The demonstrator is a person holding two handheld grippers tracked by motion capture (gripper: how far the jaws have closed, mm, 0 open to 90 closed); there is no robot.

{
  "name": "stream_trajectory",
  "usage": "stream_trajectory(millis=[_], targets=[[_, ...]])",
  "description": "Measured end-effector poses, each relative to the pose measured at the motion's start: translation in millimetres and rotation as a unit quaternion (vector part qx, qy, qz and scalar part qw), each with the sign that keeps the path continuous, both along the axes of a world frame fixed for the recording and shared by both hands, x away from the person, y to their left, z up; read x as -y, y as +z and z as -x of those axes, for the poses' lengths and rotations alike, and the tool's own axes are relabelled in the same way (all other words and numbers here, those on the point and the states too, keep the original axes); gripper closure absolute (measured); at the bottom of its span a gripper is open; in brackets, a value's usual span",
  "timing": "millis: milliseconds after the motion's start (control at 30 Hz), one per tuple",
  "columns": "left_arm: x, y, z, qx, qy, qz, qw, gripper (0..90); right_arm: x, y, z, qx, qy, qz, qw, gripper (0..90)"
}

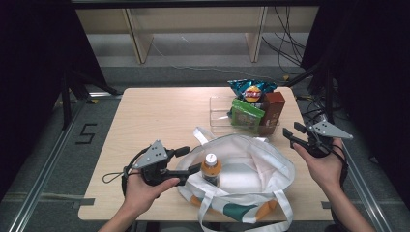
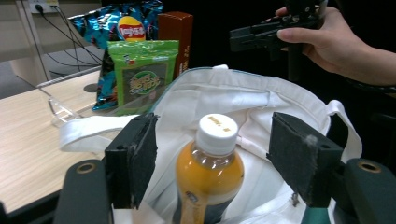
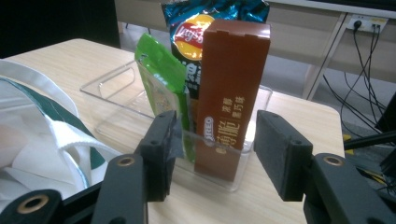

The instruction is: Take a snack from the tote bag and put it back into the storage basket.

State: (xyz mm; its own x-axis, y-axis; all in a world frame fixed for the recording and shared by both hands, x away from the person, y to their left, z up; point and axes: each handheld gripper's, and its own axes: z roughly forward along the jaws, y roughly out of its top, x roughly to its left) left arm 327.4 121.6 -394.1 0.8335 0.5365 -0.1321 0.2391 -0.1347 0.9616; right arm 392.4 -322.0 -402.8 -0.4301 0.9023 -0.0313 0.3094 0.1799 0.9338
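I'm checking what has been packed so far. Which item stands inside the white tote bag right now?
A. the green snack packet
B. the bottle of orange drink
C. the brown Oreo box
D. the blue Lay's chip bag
B: the bottle of orange drink stands upright in the open white tote bag, while the box, packet and chip bag sit in the clear tray behind it.

The bottle (image 2: 210,172) holds orange liquid under a white cap, and the bag (image 1: 261,164) around it is white with green and orange patches. In the clear tray (image 3: 116,100), the box (image 3: 233,93) is brown with white lettering, the pouch (image 2: 142,74) bright green, and the chip packet (image 2: 123,23) blue with a yellow and red logo. The table (image 1: 154,116) is pale wood and the gripper pads (image 2: 133,158) are black.
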Motion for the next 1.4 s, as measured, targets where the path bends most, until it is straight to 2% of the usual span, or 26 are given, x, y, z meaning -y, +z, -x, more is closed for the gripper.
stream_trajectory(millis=[100,133,200,233,300,333,367,400,467,500,567,600,633,700,733,767,800,833,867,933,1033,1100,1167,1200,1267,1400], targets=[[9.1,-2.4,-0.1,-0.001,-0.007,-0.005,1.0,33.3,1.4,-1.6,-0.3,0.006,-0.002,0.004,1.0,50.3],[12.3,-3.8,-0.6,-0.002,-0.008,-0.01,0.9999,34.1,0.3,-1.9,0.2,-0.003,-0.002,-0.006,1.0,50.3],[18.9,-7.6,-3.1,-0.005,-0.013,-0.016,0.9998,35.4,0.8,-2.3,0.1,-0.003,0.001,-0.003,1.0,50.3],[21.9,-9.3,-4.3,-0.007,-0.013,-0.019,0.9997,36.0,2.4,-2.1,-1.0,0.003,0.001,0.006,1.0,50.2],[27.1,-13.1,-8.2,-0.011,-0.014,-0.026,0.9995,37.1,1.2,-1.4,-1.4,0.006,0.009,0.001,0.9999,50.2],[28.4,-14.6,-9.4,-0.014,-0.013,-0.024,0.9995,37.6,0.5,-2.1,-2.7,0.023,0.006,0.004,0.9997,50.2],[29.5,-16.3,-10.9,-0.015,-0.011,-0.027,0.9995,37.9,1.2,-2.1,-2.6,0.023,0.007,0.01,0.9997,50.2],[30.3,-17.3,-11.5,-0.015,-0.011,-0.025,0.9995,38.9,1.7,-1.5,-1.5,0.011,0.013,0.014,0.9998,50.2],[32.1,-18.4,-12.1,-0.015,-0.015,-0.025,0.9995,41.0,0.7,-2.1,-1.3,0.008,0.005,0.009,0.9999,50.2],[32.5,-18.4,-12.3,-0.014,-0.014,-0.03,0.9994,42.0,1.8,-3.0,-2.2,0.014,0.012,0.012,0.9997,50.2],[33.8,-19.4,-14.9,-0.015,-0.015,-0.03,0.9993,43.7,2.2,-3.6,-1.0,0.007,0.005,0.008,0.9999,50.2],[34.7,-20.0,-16.5,-0.015,-0.018,-0.028,0.9993,44.4,2.5,-4.7,-1.9,0.017,0.001,0.006,0.9998,50.3],[35.2,-19.8,-17.6,-0.014,-0.017,-0.03,0.9993,45.1,1.1,-4.9,-0.2,0.005,-0.008,-0.005,0.9999,50.2],[36.4,-19.7,-19.9,-0.012,-0.018,-0.031,0.9993,46.8,2.4,-3.8,1.4,-0.003,-0.003,-0.001,1.0,50.2],[37.1,-19.9,-21.1,-0.012,-0.019,-0.032,0.9992,47.2,3.2,-3.4,1.3,-0.001,-0.003,0.002,1.0,50.2],[38.3,-20.2,-21.7,-0.013,-0.019,-0.033,0.9992,47.5,6.5,-3.9,-0.5,0.018,0.001,0.019,0.9997,50.2],[39.1,-20.3,-22.2,-0.012,-0.022,-0.034,0.9991,48.0,5.3,-3.3,0.7,0.008,-0.002,0.007,0.9999,50.2],[40.2,-20.9,-23.1,-0.009,-0.026,-0.032,0.9991,48.3,5.0,-3.7,0.7,0.01,-0.004,0.005,0.9999,50.3],[41.1,-21.1,-23.0,-0.012,-0.023,-0.034,0.9991,48.6,4.1,-3.8,2.6,-0.003,-0.009,-0.003,0.9999,50.2],[42.6,-22.8,-24.2,-0.012,-0.023,-0.036,0.999,49.9,4.2,-6.1,2.9,-0.001,-0.007,-0.008,0.9999,50.3],[43.2,-24.2,-24.6,-0.012,-0.025,-0.038,0.9989,51.1,6.6,-6.5,4.0,-0.004,-0.008,0.004,1.0,50.2],[43.6,-24.6,-25.3,-0.01,-0.025,-0.036,0.999,52.6,5.3,-8.1,4.3,0.0,-0.014,-0.007,0.9999,50.2],[44.4,-25.0,-26.2,-0.011,-0.026,-0.033,0.9991,53.9,6.5,-8.7,4.8,0.0,-0.013,-0.003,0.9999,50.2],[44.7,-25.3,-26.3,-0.01,-0.027,-0.034,0.999,54.5,4.2,-8.8,5.7,-0.005,-0.02,-0.017,0.9996,50.3],[45.4,-25.7,-26.4,-0.008,-0.029,-0.036,0.9989,55.9,6.9,-9.1,5.4,0.001,-0.016,-0.005,0.9999,50.2],[46.5,-26.2,-27.3,-0.006,-0.031,-0.037,0.9988,57.4,7.6,-8.8,7.1,-0.009,-0.01,-0.003,0.9999,50.2]])
